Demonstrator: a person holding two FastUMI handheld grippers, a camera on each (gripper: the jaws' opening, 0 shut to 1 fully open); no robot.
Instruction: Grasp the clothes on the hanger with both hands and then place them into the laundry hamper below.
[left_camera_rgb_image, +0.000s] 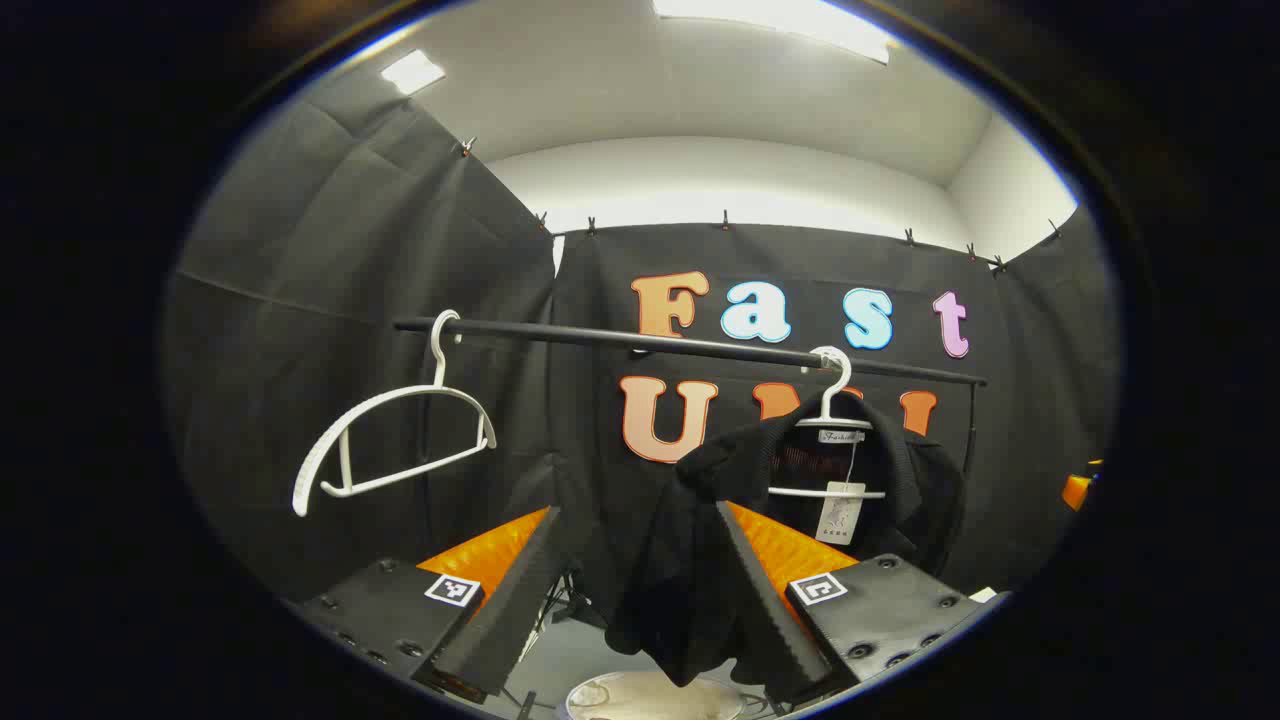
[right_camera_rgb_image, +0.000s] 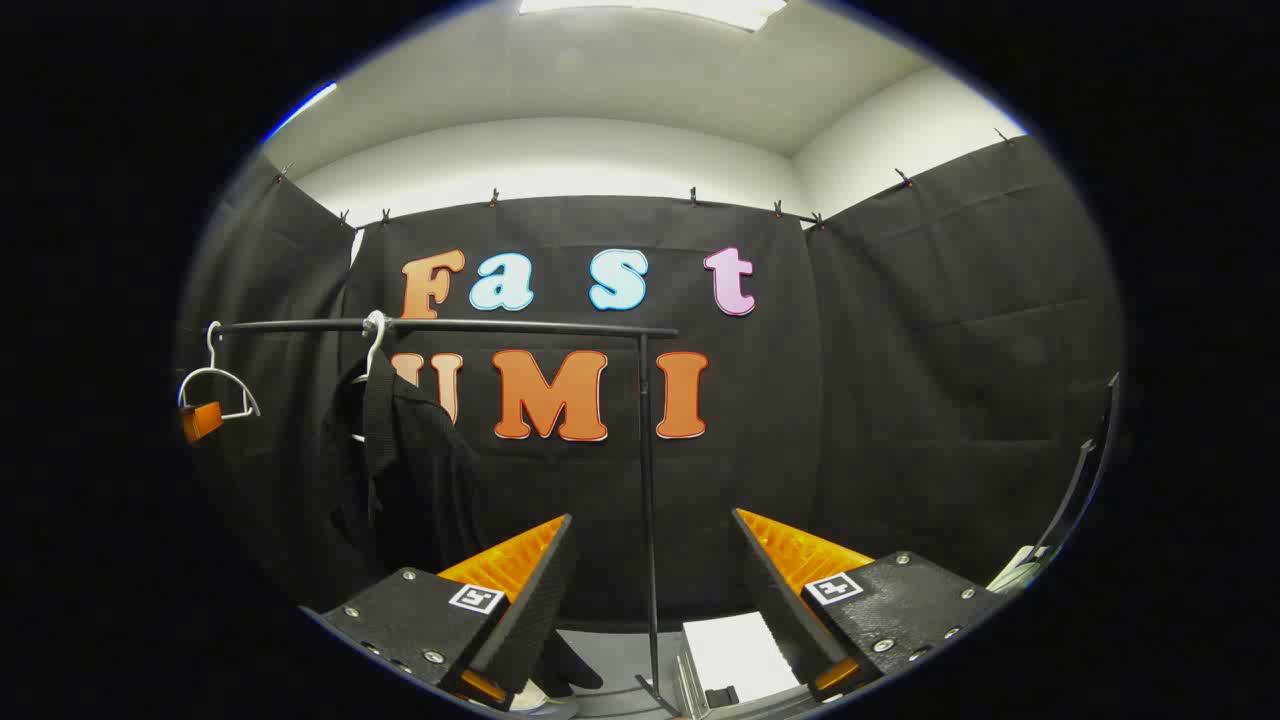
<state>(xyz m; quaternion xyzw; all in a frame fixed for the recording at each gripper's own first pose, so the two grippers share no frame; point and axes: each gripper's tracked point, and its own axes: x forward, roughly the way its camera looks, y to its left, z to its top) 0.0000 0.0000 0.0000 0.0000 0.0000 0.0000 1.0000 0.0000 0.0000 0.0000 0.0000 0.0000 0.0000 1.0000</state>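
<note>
The black sweater hangs on a white hanger straight ahead of the left gripper, probably nearer. From the right gripper it hangs at ten o'clock. Both grippers' fingers are wide apart, holding nothing.

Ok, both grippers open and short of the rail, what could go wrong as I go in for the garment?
1. The black garment hangs lopsided on its white hanger; pulling one side may drag the hanger along the rail or unhook it.
2. The right gripper faces the rail's upright post, with the garment off to its side; swinging across could strike the post.
3. The empty hanger could get knocked by the left gripper.
</note>
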